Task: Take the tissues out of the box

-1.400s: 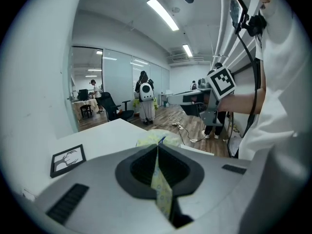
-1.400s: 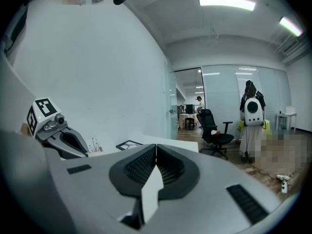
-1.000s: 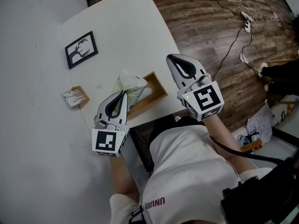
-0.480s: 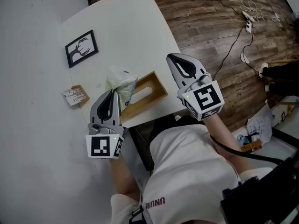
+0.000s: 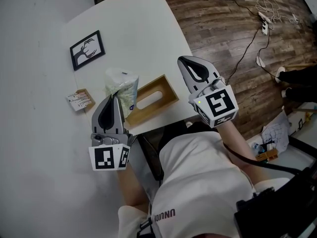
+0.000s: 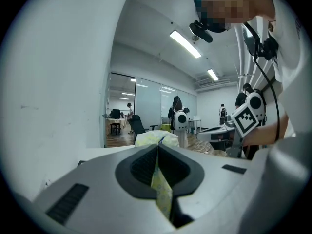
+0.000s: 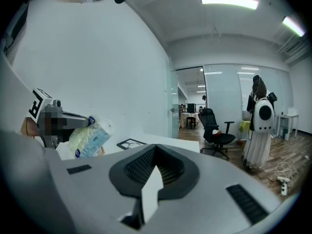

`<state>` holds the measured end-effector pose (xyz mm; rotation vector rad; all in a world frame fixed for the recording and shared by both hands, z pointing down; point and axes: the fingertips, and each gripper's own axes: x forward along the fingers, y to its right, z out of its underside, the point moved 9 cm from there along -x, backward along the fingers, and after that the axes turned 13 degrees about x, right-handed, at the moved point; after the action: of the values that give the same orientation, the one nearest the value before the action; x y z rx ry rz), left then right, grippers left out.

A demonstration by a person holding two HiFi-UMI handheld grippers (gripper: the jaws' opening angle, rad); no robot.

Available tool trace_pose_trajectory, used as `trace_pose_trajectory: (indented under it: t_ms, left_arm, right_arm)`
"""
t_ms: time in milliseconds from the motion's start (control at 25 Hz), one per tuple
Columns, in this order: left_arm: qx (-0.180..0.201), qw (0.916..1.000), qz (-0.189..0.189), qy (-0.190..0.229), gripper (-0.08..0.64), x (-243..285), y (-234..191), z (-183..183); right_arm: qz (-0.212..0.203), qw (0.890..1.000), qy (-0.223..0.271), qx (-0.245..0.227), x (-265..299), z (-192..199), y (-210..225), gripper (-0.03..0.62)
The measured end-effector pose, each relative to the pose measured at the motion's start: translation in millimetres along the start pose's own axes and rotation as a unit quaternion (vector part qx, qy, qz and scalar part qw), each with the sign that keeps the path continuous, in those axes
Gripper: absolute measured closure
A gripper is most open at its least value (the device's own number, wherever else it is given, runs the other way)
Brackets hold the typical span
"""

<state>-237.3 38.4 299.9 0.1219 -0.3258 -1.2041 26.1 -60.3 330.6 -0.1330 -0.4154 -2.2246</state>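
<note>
My left gripper [image 5: 113,97] is shut on a plastic-wrapped tissue pack [image 5: 120,85] with a pale green and yellow print, and holds it in the air just left of the wooden tissue box [image 5: 151,99]. The box lies on the white table [image 5: 133,29] with its long slot showing. In the left gripper view the pack's film [image 6: 161,195] is pinched between the closed jaws. My right gripper [image 5: 185,61] hovers beside the box's right end. Its jaws are closed on a white slip [image 7: 151,189]. The pack [image 7: 90,136] shows at the left of the right gripper view.
A black-framed picture [image 5: 86,51] and a small printed card [image 5: 80,101] lie on the table to the left. The table edge runs close by my body, with wooden floor and cables [image 5: 262,14] to the right. An office chair [image 7: 217,130] and people stand far off.
My left gripper has drawn the tissue pack up and to the left, out of the wooden box, whose slot now shows bare. My right gripper has not moved.
</note>
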Motion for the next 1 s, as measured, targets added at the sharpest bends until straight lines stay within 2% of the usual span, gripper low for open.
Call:
trace_pose_trajectory:
  t_ms: [360, 1000]
  left_arm:
    - [-0.005, 0.9993, -0.035, 0.011, 0.546, -5.3, -4.4, -4.3]
    - [-0.006, 0.9991, -0.039, 0.012, 0.546, -9.2, -7.6, -3.6]
  right_arm:
    - [0.003, 1.0, -0.006, -0.006, -2.3, 0.0, 1.3, 0.572]
    - [0.009, 1.0, -0.007, -0.011, -2.8, -0.6, 0.6, 0.572]
